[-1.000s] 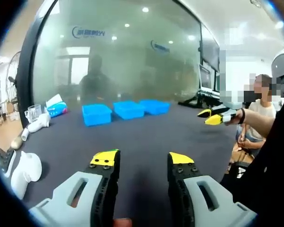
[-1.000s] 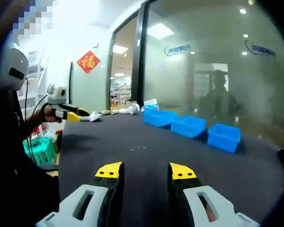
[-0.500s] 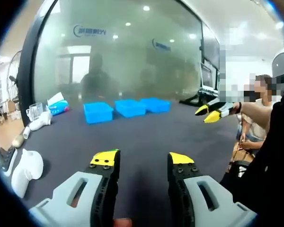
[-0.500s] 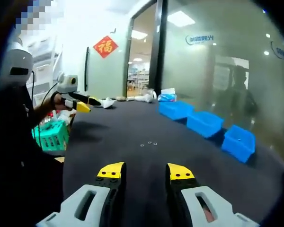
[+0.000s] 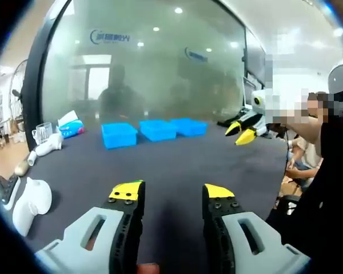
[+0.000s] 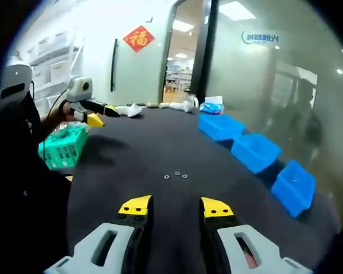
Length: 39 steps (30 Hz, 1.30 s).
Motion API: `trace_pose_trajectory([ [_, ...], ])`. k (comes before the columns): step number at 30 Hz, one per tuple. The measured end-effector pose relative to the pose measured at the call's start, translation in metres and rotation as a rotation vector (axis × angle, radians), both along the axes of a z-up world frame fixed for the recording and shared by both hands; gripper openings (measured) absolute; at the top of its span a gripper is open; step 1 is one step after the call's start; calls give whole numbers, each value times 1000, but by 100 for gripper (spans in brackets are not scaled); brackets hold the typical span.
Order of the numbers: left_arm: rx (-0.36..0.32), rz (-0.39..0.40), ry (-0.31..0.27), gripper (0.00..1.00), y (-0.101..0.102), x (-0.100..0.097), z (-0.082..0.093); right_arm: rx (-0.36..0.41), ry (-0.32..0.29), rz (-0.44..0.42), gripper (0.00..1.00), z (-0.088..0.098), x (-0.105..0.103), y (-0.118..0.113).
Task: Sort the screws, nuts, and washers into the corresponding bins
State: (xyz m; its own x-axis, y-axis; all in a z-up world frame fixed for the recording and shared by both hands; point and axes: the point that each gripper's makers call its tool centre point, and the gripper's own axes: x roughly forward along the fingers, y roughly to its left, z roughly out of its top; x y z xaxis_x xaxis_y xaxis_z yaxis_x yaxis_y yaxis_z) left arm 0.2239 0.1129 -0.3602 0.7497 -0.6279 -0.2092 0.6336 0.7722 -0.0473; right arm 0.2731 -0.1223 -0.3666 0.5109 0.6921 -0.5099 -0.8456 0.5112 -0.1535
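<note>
A frosted glass wall [image 5: 154, 68] is seen behind a dark table [image 5: 171, 165], with a red paper ornament [image 6: 138, 37] hung beside a doorway in the right gripper view. Three blue bins [image 5: 154, 130] are lined up on the table's far side, in front of the glass. A green basket [image 6: 61, 146] is seen off the table's edge, near the person's dark sleeve [image 6: 23, 188]. The left gripper [image 5: 170, 192] is held above the tabletop with its yellow-tipped jaws spread and nothing between them. The right gripper [image 6: 176, 206] is likewise held with its jaws apart and empty. Three small metal pieces [image 6: 175, 174] are seen lying in a short row on the table, ahead of the right gripper and well apart from the bins.
</note>
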Motion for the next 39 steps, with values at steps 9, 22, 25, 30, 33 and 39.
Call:
trace_pose_trajectory([
  [9, -2, -8, 13, 39, 0, -1, -5, -74, 26, 46, 28, -5, 16, 16],
  [22, -10, 2, 12, 39, 7, -2, -5, -199, 80, 113, 26, -32, 38, 48],
  [25, -13, 5, 14, 39, 8, -2, -6, -227, 94, 132, 25, -39, 42, 54],
  [30, -15, 7, 13, 39, 9, -2, -6, -256, 121, 156, 24, -46, 46, 63],
  [33, -16, 7, 13, 39, 9, -2, -7, -277, 130, 165, 23, -50, 51, 66],
  [39, -18, 8, 15, 39, 10, -3, -8, -300, 149, 175, 20, -57, 59, 69],
])
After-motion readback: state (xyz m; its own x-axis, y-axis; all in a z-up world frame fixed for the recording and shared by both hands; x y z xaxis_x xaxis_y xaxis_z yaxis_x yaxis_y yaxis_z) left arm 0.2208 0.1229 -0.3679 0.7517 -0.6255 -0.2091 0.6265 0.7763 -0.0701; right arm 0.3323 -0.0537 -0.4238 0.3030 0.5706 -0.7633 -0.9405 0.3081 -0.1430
